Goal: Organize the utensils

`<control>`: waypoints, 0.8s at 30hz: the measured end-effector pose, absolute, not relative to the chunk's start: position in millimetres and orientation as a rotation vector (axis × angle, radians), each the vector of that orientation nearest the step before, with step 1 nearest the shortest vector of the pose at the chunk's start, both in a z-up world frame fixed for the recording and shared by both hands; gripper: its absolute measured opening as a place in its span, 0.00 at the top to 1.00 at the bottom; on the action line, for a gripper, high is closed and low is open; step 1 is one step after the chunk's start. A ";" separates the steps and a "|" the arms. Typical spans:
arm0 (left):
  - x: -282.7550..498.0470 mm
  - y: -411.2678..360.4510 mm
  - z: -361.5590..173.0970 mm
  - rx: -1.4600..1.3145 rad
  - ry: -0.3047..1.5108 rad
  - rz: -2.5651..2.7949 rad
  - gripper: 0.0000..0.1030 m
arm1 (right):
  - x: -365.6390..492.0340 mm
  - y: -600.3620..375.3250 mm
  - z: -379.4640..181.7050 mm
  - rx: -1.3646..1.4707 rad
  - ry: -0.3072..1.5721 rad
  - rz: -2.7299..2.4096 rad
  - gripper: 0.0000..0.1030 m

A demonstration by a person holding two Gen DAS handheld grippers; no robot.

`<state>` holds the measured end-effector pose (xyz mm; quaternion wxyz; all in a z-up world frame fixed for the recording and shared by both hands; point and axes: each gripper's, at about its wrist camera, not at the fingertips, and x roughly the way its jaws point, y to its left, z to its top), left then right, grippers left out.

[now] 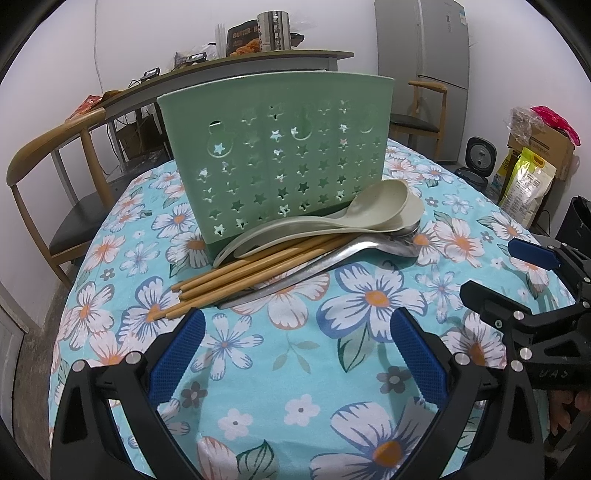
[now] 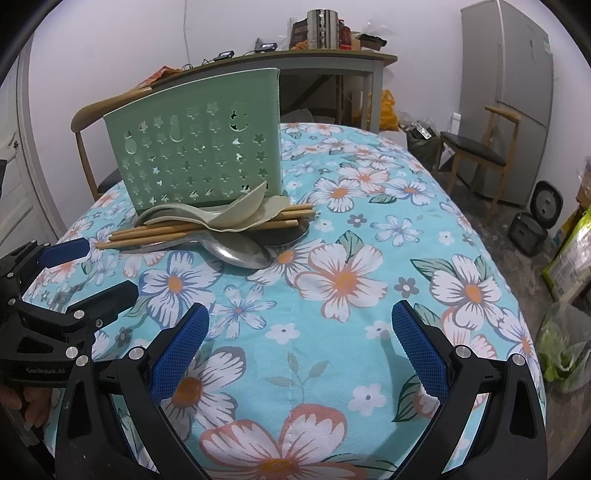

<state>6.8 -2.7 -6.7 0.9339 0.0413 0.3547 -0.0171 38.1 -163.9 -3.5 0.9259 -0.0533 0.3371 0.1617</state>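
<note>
Floral blue cloth covers a round table; white walls behind, w/ a long grey counter at the back holding a steel canister and clutter.

Far left, a wooden chair w/ dark seat sits at the table edge. Left gripper hovers low over bare cloth, its blue-padded fingers spread wide, nothing between them.

Center, near the far side of the table, a green holder stands upright, its front wall pierced w/ star cutouts. No utensil shows above its rim. Touching its base lies a heap of utensils: bamboo chopsticks fanned toward the left, two pale plastic spoons stacked on top w/ bowls to the right, and metal spoons underneath. The heap lies just ahead of the left gripper's tips, apart from them.

Right of that, the right gripper also hangs over bare cloth, beside the left one, fingers spread wide and empty. A hand grips its handle, only partly seen.

Far right: a second chair, a grey fridge, a dark round appliance and bags on the floor.
</note>
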 end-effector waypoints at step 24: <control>7.3 -1.0 -6.7 0.081 0.732 -0.033 0.05 | 38.3 -162.5 -2.9 -0.113 0.693 0.331 0.07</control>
